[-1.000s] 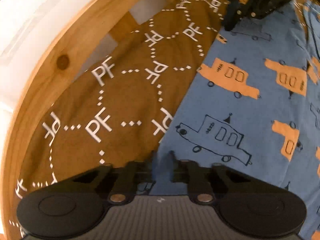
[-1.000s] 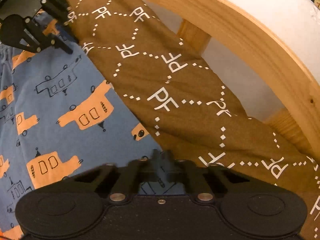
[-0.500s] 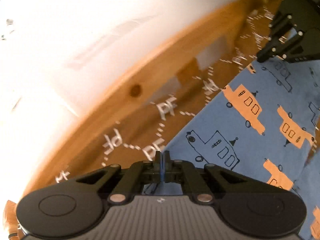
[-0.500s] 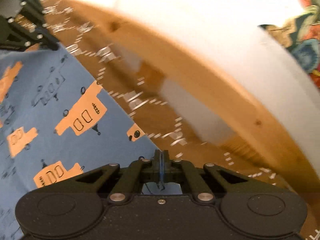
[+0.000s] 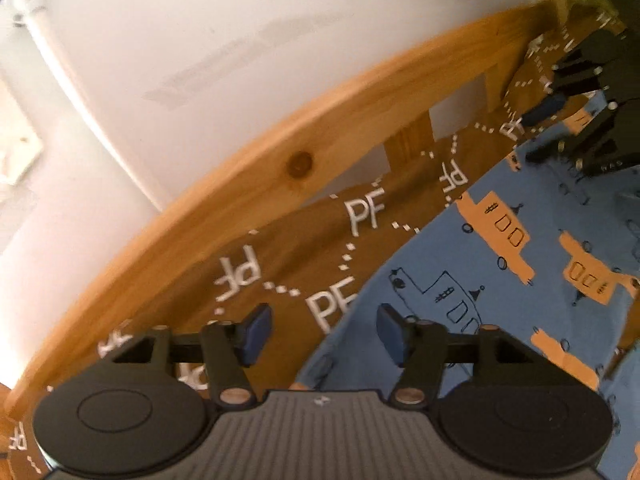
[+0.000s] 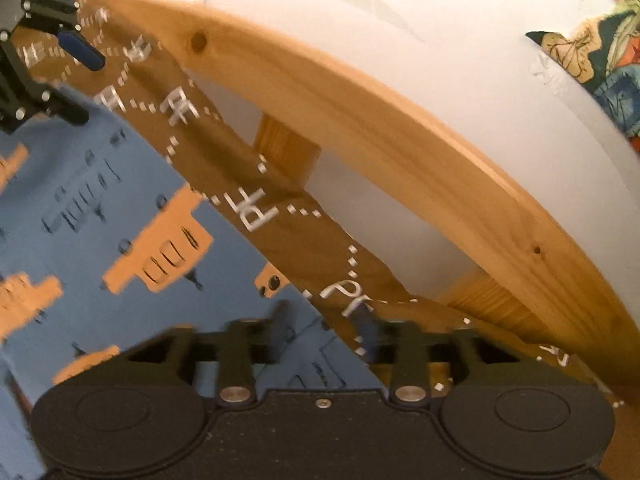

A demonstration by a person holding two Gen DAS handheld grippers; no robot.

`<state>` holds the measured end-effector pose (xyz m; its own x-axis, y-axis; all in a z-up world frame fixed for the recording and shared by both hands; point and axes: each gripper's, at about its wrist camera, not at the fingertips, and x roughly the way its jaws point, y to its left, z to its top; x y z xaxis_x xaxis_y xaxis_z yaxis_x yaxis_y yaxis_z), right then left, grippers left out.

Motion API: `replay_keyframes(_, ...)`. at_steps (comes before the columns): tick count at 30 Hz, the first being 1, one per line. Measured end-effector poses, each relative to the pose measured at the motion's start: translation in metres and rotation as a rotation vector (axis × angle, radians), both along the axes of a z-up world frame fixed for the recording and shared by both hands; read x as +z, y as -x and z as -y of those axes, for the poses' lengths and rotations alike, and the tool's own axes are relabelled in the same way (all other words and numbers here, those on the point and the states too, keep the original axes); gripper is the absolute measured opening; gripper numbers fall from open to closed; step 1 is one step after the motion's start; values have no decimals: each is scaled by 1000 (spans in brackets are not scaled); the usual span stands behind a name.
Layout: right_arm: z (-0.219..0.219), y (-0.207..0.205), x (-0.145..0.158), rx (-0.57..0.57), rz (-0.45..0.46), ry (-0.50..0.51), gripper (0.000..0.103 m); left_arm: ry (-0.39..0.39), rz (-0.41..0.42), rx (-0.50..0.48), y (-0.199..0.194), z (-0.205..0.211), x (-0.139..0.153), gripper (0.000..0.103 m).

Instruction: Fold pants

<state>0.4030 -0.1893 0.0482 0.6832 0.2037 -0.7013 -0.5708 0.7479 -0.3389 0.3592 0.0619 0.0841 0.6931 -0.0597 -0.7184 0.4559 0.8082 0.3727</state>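
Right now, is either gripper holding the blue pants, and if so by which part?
Neither. The left gripper and right gripper have just been opening; their jaws stand apart above the edge of the pants, which lie released on the brown blanket.

Premises: a home bedroom. Evidence: a bed with a pine wooden rail (image 5: 256, 184) and upright slats (image 6: 286, 146), set against a plain white wall (image 5: 200, 40). A brown bedcover (image 5: 296, 256) printed with white "PF" lettering is spread over it. A colourful patterned picture or fabric (image 6: 600, 60) shows at the wall's edge.
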Motion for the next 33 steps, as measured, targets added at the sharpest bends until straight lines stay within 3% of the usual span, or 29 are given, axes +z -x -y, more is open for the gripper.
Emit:
replay_keyframes(6, -24, 10, 7, 128, -14, -53, 54, 59, -99, -10, 6, -50, 16, 64)
replay_keyframes(9, -47, 7, 5, 176, -6, -33, 54, 34, -178, -4, 5, -61, 7, 50)
replay_keyframes(12, -68, -7, 1, 202, -14, -34, 54, 6, -205, -16, 9, -65, 0, 45)
replay_keyframes(14, -80, -17, -1, 210, -51, -29, 53, 7, -211, -17, 9, -62, -3, 26)
replay_keyframes(15, -85, -21, -3, 219, -78, -18, 51, 2, -218, -5, 7, -59, -5, 5)
replay_keyframes(16, -90, -26, -6, 227, -112, -1, 40, -1, -226, 20, 5, -56, -7, 2)
replay_keyframes(17, -93, -29, -8, 229, -138, 6, 20, -4, -217, 41, 6, -53, -7, 2)
replay_keyframes(19, -95, -33, -9, 211, -162, 6, 3, -24, -167, 69, 12, -44, -4, 1)
replay_keyframes(25, -90, -17, 13, 211, -117, -24, 0, -3, -16, 128, 45, -46, 17, 0)
replay_keyframes(33, -73, 58, 48, 268, 33, -48, 0, -34, 155, 70, 98, -35, 31, 0)
